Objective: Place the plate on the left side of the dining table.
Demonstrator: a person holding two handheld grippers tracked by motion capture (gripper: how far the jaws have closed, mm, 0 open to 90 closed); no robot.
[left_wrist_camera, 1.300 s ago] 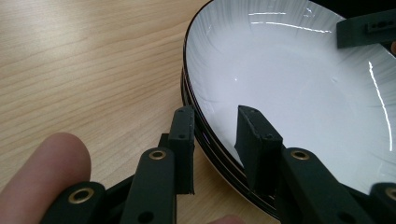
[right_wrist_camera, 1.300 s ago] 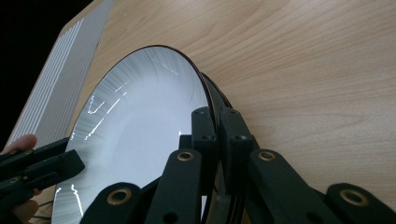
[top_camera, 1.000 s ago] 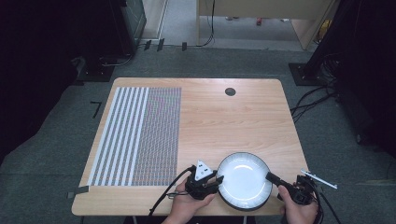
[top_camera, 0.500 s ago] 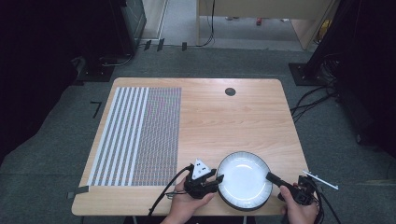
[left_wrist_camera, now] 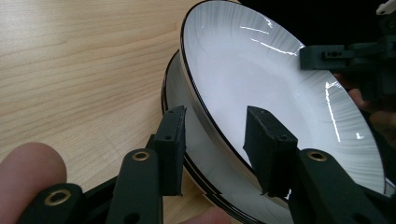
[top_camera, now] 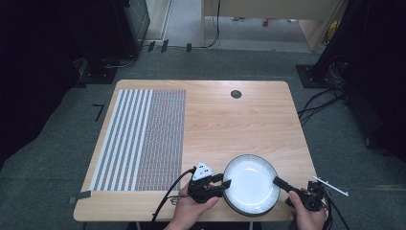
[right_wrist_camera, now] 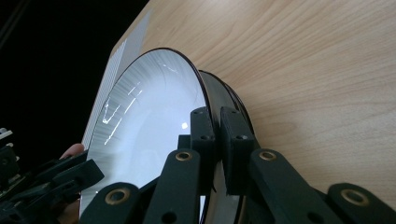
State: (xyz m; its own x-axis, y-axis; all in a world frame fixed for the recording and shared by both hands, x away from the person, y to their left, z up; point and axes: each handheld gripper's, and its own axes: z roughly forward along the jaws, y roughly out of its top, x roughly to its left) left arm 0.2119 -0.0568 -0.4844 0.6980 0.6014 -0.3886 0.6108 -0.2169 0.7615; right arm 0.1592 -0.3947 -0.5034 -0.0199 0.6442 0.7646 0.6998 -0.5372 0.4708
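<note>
**Top plate clamped at its right rim, left jaws parted around the other edge**

No brand, label or legible writing is seen on the grippers, the plates or the table.

The right gripper (right_wrist_camera: pixel 215 140) is closed tight on the rim of the top plate (right_wrist_camera: pixel 149 130); in the right gripper view its two pads are pressed together with the thin black-edged rim pinched between them. In the high view this gripper (top_camera: pixel 277 181) is held at the plate's right edge by the right hand (top_camera: pixel 306 215).

The left gripper (left_wrist_camera: pixel 215 140) is set at the opposite edge. Its jaws have just been opening, and in the left gripper view they stand apart, with the plate rim lying between the pads and a visible gap on each side, so nothing is being squeezed. In the high view the left gripper (top_camera: pixel 225 183) is carried by the left hand (top_camera: pixel 191 213).

The top plate (top_camera: pixel 251 182) is round and white with a dark rim, so no long axis can be given; its hollow faces upward. It is seen near the front right corner of the wooden table (top_camera: pixel 239 120), above a lower plate (left_wrist_camera: pixel 175 93), with its rim raised clear of that one at the near edge.

A striped mat (top_camera: pixel 139 139) is laid over the table's left part, well apart from the plates.
</note>
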